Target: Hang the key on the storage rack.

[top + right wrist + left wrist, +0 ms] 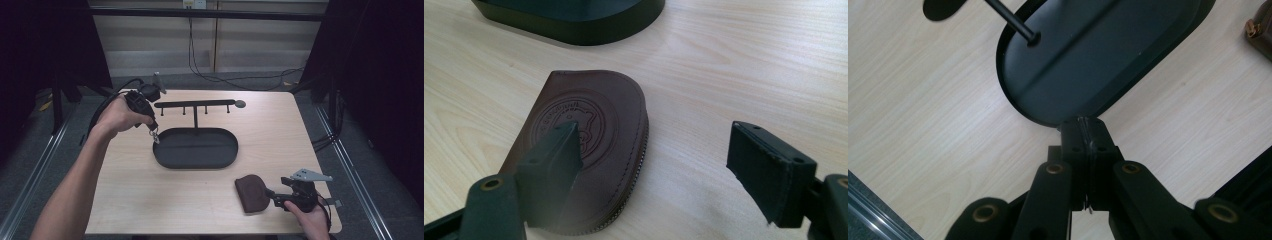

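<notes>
The left gripper [155, 136] is pinching a small metal key ring [156, 138] between closed jaws, hovering over the left rim of the black oval tray [165, 162]. The right gripper [659, 165] is standing wide open at the brown leather pouch [589, 130], lying flat on the table [280, 135].
</notes>
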The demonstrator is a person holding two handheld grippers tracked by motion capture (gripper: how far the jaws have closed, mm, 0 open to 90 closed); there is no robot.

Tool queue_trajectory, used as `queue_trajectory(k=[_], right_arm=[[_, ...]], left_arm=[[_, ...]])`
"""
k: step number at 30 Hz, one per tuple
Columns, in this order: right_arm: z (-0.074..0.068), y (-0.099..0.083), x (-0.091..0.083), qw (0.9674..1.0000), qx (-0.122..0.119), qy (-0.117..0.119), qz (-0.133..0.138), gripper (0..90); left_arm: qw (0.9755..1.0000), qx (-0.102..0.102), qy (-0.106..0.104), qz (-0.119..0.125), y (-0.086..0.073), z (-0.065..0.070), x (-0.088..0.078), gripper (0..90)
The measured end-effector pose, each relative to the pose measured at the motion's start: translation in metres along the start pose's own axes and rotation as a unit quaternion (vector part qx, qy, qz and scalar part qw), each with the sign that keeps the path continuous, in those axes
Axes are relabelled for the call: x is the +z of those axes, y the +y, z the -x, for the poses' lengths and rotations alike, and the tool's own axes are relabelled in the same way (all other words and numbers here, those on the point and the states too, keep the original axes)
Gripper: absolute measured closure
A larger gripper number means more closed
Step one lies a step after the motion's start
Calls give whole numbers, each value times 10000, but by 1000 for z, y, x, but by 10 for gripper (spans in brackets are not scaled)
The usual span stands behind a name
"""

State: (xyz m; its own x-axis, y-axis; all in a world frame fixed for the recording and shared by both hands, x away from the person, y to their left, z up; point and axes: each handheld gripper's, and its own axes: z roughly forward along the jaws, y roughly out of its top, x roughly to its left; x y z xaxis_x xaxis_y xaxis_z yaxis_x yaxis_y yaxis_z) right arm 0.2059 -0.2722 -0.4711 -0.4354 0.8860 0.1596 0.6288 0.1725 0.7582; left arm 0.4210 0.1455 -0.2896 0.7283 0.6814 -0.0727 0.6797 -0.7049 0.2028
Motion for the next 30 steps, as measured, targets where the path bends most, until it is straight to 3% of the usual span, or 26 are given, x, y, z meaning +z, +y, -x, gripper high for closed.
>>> queue_trajectory(k=[9,25,30], right_arm=[[1,0,0,10000,26,9,-4,213],[1,0,0,10000,32,29,-1,213],[1,0,0,10000,25,29,-10,213]], left_arm=[[10000,-15,2,52,13,-8,-1,894],[9999,-47,57,120,31,-11,-5,894],[9996,-189,0,202,34,-19,-4,894]])
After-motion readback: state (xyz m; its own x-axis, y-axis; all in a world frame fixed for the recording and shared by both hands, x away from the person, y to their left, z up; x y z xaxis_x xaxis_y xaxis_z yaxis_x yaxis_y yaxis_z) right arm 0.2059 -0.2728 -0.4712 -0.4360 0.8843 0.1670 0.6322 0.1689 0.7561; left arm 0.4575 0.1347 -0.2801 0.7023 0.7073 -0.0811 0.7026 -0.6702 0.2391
